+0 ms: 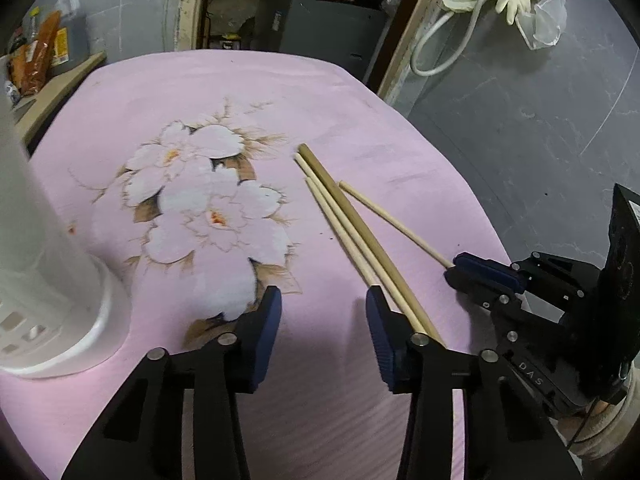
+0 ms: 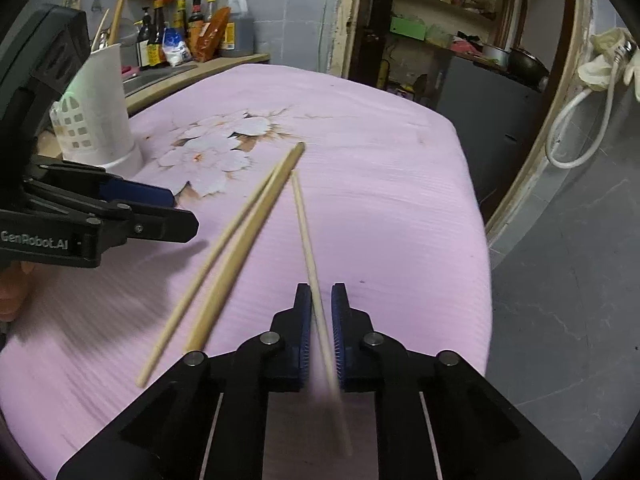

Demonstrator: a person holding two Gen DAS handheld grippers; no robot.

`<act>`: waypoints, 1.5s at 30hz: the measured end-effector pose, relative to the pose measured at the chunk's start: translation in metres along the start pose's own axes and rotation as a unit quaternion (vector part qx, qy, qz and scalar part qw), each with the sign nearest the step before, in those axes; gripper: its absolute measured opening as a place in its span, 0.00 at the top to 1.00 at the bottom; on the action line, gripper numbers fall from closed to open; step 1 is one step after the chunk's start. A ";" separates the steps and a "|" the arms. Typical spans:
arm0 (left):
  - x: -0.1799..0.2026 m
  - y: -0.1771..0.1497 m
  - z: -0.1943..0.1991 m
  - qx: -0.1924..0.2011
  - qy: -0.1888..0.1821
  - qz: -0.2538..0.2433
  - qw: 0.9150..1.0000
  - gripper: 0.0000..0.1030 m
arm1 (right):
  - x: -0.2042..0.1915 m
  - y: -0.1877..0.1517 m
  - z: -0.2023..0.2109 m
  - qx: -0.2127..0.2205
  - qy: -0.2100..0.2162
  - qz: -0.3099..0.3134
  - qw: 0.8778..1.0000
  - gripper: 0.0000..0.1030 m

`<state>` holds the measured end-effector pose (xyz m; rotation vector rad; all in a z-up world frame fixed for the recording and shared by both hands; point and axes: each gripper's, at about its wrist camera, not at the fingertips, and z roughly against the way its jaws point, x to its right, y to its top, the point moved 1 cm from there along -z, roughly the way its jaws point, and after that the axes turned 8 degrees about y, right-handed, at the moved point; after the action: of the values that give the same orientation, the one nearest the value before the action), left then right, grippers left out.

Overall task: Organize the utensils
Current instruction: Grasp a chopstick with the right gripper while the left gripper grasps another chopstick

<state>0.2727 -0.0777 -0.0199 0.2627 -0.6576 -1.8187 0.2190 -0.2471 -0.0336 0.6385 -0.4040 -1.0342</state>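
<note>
So the right hand-held gripper (image 2: 321, 332) is clamped down on a single thin chopstick (image 2: 310, 256), its blue pads pinching it near the end closest to the camera, with the rest of the stick pointing away across the tabletop (image 2: 400, 208) toward the far edge. The left hand-held gripper (image 1: 324, 328) sits with its jaws parted and nothing between the pads; the loose chopsticks (image 1: 352, 228) lie just outside its right finger (image 1: 380, 332), running under that finger's edge, so it isn't gripping anything. Those loose sticks lie side by side on the pink flowered cloth, a little right of the flower print (image 1: 208, 200). The held stick is just beside them, closer to the tabletop's right edge. A white utensil holder (image 2: 94, 120) stands upright near the left edge, well apart from the sticks.
</note>
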 end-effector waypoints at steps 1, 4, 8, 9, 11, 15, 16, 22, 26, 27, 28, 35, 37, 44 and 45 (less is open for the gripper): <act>0.001 0.001 -0.002 -0.002 -0.002 0.001 1.000 0.66 | 0.001 0.000 0.001 0.002 -0.001 -0.001 1.000 0.94; 0.002 0.006 -0.006 -0.008 -0.015 0.005 1.000 0.66 | 0.008 -0.003 0.004 0.010 -0.001 -0.009 1.000 0.94; 0.003 0.010 -0.011 -0.012 -0.020 0.008 1.000 0.66 | 0.011 -0.003 0.004 0.014 0.005 -0.015 1.000 0.94; 0.004 0.012 -0.012 -0.013 -0.016 0.007 1.000 0.66 | 0.011 -0.002 0.004 0.014 0.006 -0.015 1.000 0.94; 0.006 0.014 -0.015 -0.013 -0.010 0.004 1.000 0.67 | 0.011 -0.002 0.003 0.015 0.008 -0.017 1.000 0.94; 0.010 0.020 -0.020 -0.013 -0.002 0.006 1.000 0.70 | 0.011 0.000 0.001 0.015 0.005 -0.022 1.000 0.94; 0.013 0.020 -0.021 -0.013 -0.003 0.010 1.000 0.70 | 0.012 0.003 -0.001 0.013 0.004 -0.024 1.000 0.94; 0.006 0.025 -0.026 -0.028 -0.019 0.044 0.998 0.92 | 0.012 0.017 -0.012 0.006 0.009 -0.025 1.000 0.93; 0.002 0.026 -0.027 -0.037 -0.038 0.068 0.996 0.95 | 0.013 0.013 -0.008 0.013 0.011 -0.031 0.999 0.95; 0.001 0.026 -0.026 -0.038 -0.041 0.074 0.996 0.95 | 0.014 0.010 -0.006 0.014 0.013 -0.035 0.999 0.96; -0.001 0.025 -0.025 -0.040 -0.044 0.079 0.995 0.96 | 0.015 0.008 -0.003 0.015 0.014 -0.038 0.999 0.97; -0.009 0.018 -0.011 -0.043 -0.035 0.076 0.996 0.97 | 0.019 0.000 0.003 -0.001 0.025 -0.045 0.999 0.96; -0.009 0.019 -0.011 -0.048 -0.038 0.070 0.996 0.97 | 0.021 0.007 -0.001 -0.007 0.033 -0.051 0.998 0.96; -0.006 0.023 -0.015 -0.053 -0.038 0.055 0.996 0.96 | 0.025 0.035 -0.021 -0.032 0.061 -0.043 0.997 0.95; -0.005 0.022 -0.015 -0.053 -0.037 0.054 0.996 0.95 | 0.026 0.038 -0.023 -0.037 0.065 -0.041 0.996 0.95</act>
<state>0.2999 -0.0822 -0.0209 0.0867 -0.6136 -1.7588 0.2698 -0.2498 -0.0255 0.6565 -0.2261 -1.0736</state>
